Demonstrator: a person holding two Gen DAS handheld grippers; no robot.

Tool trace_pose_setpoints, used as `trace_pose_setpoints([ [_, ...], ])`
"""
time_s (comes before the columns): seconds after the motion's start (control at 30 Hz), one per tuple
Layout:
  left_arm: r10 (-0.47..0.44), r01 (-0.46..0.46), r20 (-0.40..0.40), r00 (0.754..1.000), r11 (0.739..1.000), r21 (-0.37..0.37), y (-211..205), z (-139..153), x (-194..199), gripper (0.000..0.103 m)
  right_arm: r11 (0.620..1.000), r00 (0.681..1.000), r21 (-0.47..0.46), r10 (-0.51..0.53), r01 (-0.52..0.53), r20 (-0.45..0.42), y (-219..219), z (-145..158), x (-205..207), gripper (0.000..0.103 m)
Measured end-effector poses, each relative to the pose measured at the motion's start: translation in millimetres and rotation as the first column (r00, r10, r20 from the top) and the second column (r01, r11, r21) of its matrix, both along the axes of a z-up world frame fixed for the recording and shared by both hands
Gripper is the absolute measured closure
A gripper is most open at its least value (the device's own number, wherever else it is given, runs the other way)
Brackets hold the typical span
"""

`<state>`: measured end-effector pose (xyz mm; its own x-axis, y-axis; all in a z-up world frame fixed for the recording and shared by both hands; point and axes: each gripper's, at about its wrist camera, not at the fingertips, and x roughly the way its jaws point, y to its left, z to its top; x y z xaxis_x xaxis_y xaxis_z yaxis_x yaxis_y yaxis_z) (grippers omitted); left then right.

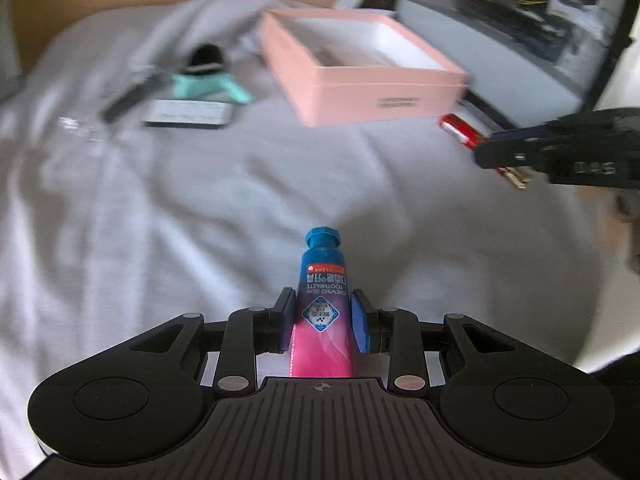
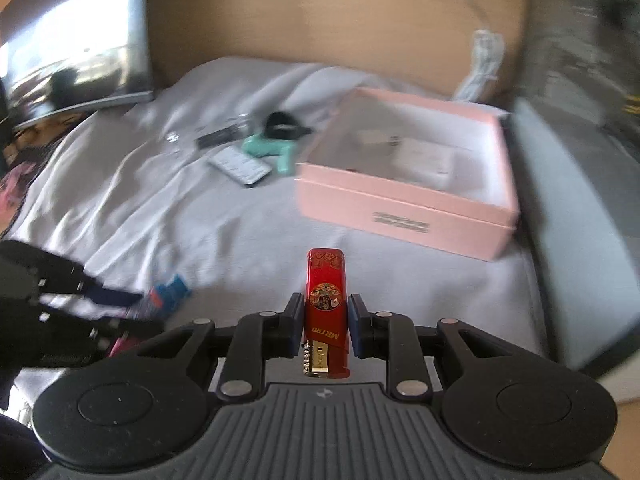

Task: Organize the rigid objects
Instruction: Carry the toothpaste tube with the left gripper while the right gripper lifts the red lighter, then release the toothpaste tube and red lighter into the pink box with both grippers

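Jaws clamping "CHEWING GUM TOOTHPASTE" tube, red lighter reading perhaps "MRTRD"

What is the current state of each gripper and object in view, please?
left gripper: shut on the toothpaste tube.
toothpaste tube: held, capped, cap pointing away.
right gripper: shut on the red lighter.
red lighter: held, metal end toward the camera.
pink box: open, lid off, on the grey sheet.
teal item: lying loose beside the box.

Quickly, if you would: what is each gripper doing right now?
Left gripper: fingers shut on the toothpaste tube.
Right gripper: fingers shut on the red lighter.
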<state>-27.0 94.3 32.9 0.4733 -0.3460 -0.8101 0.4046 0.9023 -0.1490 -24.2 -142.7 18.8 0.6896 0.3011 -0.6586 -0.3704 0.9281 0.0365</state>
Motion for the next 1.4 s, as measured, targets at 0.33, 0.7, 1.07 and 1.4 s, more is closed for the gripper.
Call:
trace_pose_setpoints([
  [0.33, -0.089, 0.099, 0.102, 0.991, 0.991, -0.092, -38, 65, 41, 0.07, 0.989, 0.99, 0.035, -0.144, 0.143, 0.012, -43, 4, -25, 0.08],
  [0.7, 0.066, -0.006, 0.228, 0.971, 0.967, -0.254, -78, 117, 181, 0.069, 0.966, 0.965, 0.046, -0.257, 0.255, 0.052, -67, 7, -57, 0.08],
  [1.07, 0.126, -0.092, 0.147, 0.981, 0.971, -0.219, -52, 63, 130, 0.069, 0.97, 0.971, 0.028, -0.241, 0.24, 0.011, -79, -4, -47, 0.08],
  [1.4, 0.245, -0.233, 0.046, 0.968, 0.956, -0.179, 9, 34, 53, 0.069, 0.987, 0.947, 0.022, -0.159, 0.159, 0.28, -49, 83, 53, 0.08],
])
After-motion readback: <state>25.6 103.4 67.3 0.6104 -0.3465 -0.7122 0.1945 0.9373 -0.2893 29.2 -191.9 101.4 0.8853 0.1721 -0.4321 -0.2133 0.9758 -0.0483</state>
